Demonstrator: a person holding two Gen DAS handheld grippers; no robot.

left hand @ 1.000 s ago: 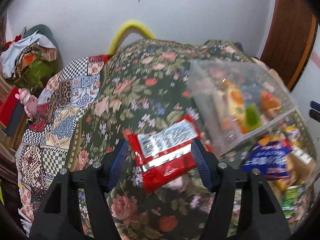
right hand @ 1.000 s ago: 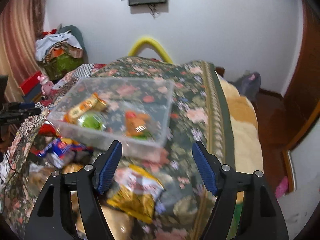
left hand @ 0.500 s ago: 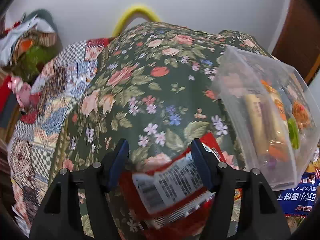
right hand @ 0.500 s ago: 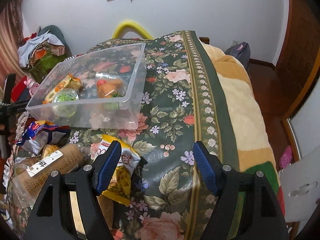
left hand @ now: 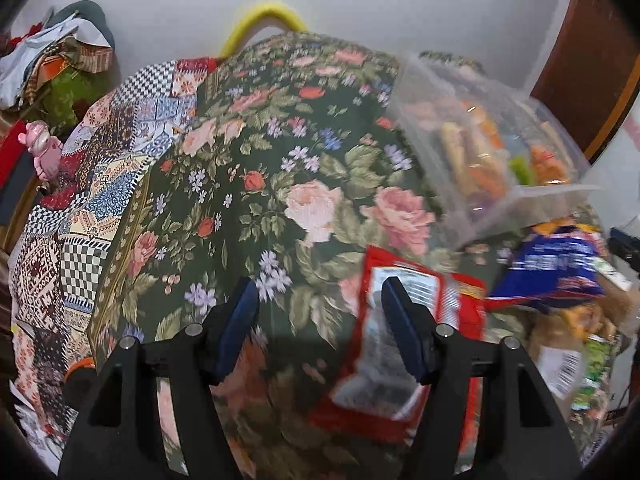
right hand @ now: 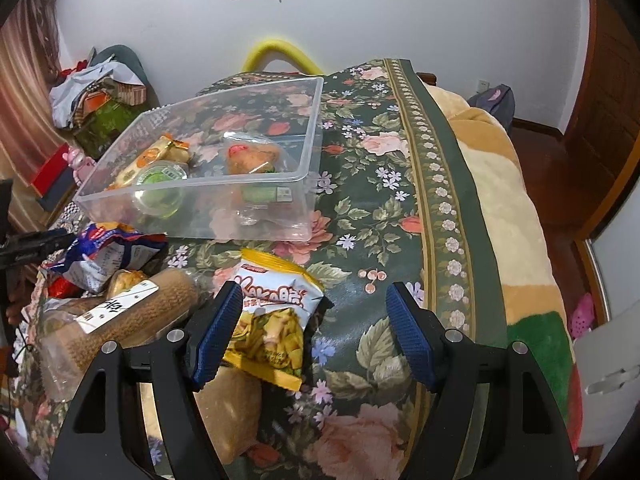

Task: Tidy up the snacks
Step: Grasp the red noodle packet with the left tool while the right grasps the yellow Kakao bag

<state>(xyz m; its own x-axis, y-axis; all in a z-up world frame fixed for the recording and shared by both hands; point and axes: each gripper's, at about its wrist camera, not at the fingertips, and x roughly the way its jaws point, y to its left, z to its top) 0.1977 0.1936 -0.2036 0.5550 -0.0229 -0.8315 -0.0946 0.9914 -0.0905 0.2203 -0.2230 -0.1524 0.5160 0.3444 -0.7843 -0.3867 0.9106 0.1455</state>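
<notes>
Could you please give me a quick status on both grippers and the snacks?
Left gripper open, red packet beside it, ungrasped. Right gripper open over yellow chip bag. Clear bin beyond, unobstructed.

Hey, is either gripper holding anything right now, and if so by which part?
Nothing is held. The left gripper is open beside the red snack packet; the right gripper is open over the yellow chips bag.
</notes>
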